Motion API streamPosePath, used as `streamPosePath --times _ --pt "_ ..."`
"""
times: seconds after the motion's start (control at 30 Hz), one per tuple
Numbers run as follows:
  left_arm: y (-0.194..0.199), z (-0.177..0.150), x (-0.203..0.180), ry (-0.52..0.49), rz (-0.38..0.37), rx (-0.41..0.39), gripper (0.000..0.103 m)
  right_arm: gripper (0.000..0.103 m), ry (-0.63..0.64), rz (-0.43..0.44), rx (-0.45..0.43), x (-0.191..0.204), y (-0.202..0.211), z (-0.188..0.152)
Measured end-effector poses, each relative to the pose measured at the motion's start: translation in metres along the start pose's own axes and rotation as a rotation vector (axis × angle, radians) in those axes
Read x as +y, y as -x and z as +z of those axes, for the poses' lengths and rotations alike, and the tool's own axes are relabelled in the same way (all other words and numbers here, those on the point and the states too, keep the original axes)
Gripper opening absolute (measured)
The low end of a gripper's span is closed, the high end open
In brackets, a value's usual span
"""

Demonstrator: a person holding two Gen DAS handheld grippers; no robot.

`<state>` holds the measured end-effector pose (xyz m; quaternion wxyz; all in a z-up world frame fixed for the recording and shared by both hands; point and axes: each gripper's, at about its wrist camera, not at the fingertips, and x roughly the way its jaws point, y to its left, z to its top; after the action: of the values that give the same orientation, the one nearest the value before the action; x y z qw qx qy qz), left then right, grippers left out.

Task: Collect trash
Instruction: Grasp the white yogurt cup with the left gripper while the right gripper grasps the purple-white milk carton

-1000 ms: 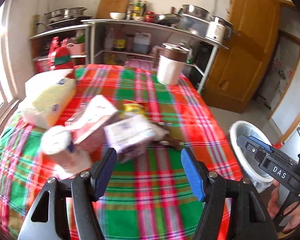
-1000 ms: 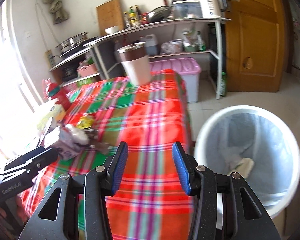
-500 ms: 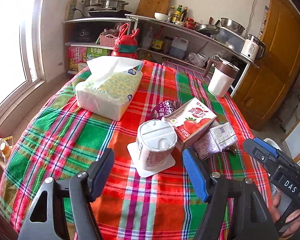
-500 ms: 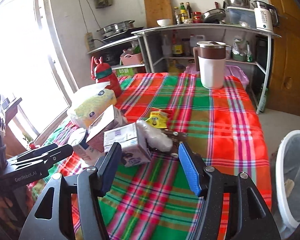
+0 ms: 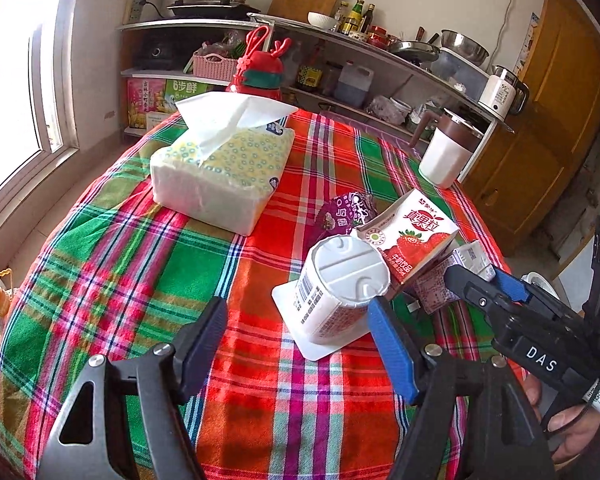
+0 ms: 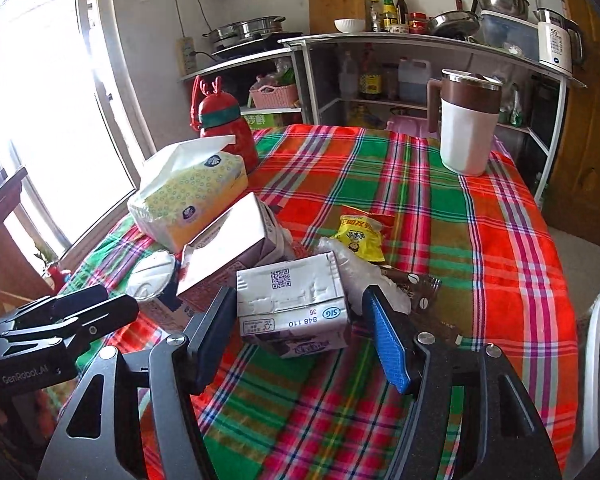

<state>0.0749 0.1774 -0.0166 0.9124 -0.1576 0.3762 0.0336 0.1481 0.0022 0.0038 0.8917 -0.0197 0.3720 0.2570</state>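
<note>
Item: trash pile on bench (image 6: 480, 240) | we have swung both claws from the bin back here | left claw (image 5: 296, 344) wide open, empty, before yogurt cup (image 5: 340, 280) | right claw (image 6: 300, 336) open, straddling milk carton (image 6: 292, 300) beside cup, unclamped | pick comes next.

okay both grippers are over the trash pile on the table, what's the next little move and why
Probably ease the right gripper forward and close it on the silver milk carton. It is open, and the carton sits just ahead of the gap between its pads, nearest of the pile. The left gripper, also open, has the yogurt cup ahead of its right pad.
</note>
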Motion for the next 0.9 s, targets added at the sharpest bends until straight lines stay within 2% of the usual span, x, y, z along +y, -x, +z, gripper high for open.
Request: streamPosePath --times 0.03,0.07,0.3,0.53,0.6,0.67,0.9 --pt "-0.003 0.000 -0.001 -0.006 -0.009 0.006 0.076 0.064 -0.008 -0.006 -0.003 -0.003 0.000 -0.001" --pt "-0.006 0.001 -0.002 -0.010 -0.014 0.013 0.076 0.058 -0.014 -0.009 -0.011 -0.004 0.003 -0.002" --pt "-0.029 0.009 -0.010 -0.050 -0.034 0.043 0.076 0.058 -0.044 -0.082 -0.045 -0.018 0.022 -0.009" --pt "-0.042 0.014 -0.017 -0.073 -0.082 0.052 0.076 0.058 -0.143 -0.147 -0.053 -0.045 0.041 -0.026" --pt "-0.041 0.015 -0.015 -0.057 -0.084 0.040 0.071 0.058 -0.164 -0.147 -0.040 -0.051 0.046 -0.033" --pt "-0.039 0.015 -0.017 -0.058 -0.077 0.034 0.061 0.057 -0.176 -0.146 -0.028 -0.056 0.052 -0.041" --pt "-0.031 0.008 -0.021 -0.015 -0.034 0.029 0.058 0.057 -0.218 -0.092 -0.050 -0.067 0.071 -0.058"
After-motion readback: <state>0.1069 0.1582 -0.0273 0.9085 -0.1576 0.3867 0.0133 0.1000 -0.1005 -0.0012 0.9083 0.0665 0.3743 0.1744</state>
